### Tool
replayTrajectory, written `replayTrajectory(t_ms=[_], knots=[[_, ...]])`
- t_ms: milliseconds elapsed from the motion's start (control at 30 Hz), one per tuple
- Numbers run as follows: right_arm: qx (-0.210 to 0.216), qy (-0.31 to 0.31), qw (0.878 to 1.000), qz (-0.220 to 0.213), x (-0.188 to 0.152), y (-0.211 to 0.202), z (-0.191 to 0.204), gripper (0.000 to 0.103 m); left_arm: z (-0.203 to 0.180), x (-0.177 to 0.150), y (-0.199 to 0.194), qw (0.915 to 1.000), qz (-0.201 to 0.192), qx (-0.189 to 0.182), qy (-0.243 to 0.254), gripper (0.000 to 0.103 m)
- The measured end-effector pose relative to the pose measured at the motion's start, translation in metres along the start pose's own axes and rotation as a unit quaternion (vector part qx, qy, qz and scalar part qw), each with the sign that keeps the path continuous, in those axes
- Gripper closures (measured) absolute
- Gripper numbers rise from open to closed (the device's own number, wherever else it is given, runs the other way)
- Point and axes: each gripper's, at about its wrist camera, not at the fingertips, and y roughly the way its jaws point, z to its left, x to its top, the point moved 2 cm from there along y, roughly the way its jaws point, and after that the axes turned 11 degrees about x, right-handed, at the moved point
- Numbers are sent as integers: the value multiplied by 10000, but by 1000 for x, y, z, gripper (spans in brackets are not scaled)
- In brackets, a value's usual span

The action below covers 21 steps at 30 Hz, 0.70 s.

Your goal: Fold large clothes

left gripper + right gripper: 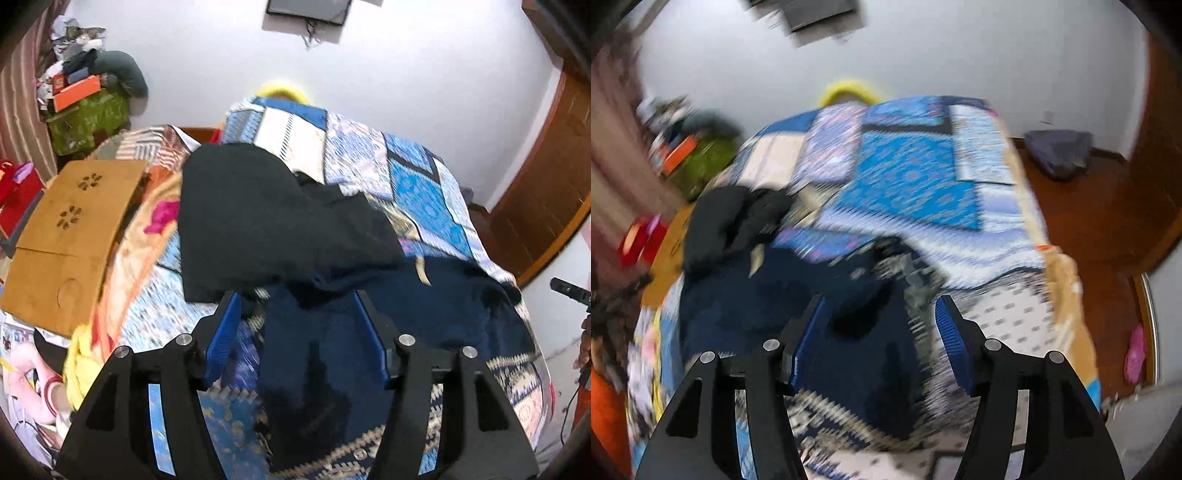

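Navy garment (325, 354) rumpled on bed; black garment (258, 218) beside, overlapping.

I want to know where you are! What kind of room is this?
Most likely a bedroom. There is a bed with a blue patchwork bedspread, dark clothes lying on it, and a cluttered pile of belongings in the corner.

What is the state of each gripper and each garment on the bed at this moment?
Left gripper: open, nothing pressed between its blue pads, above the navy cloth.
Right gripper: open, holding nothing.
Dark navy blue garment: lying loose and rumpled on the bed, not held.
Black garment: lying in a heap, partly over the navy one.
Blue patchwork bedcover: spread over the bed.
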Motion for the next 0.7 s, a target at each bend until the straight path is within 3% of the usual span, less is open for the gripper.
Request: replayTrajectory(t_ms=[267, 433, 533, 633, 700], knots=[[321, -496, 9921, 1106, -43, 80, 40, 47, -48, -43, 34, 9964, 678, -377, 352, 42], [122, -454, 9880, 1475, -30, 117, 21, 47, -74, -55, 61, 9925, 872, -298, 802, 42], [-59, -217, 9917, 1267, -4, 122, 0, 46, -81, -46, 72, 9924, 716, -109, 992, 42], [-598, 101, 9955, 734, 23, 118, -21, 47, -75, -25, 78, 9949, 518, 221, 833, 42], [-1231, 211, 9920, 184, 38, 104, -29, 46, -66, -7, 74, 9962, 238, 590, 587, 42]])
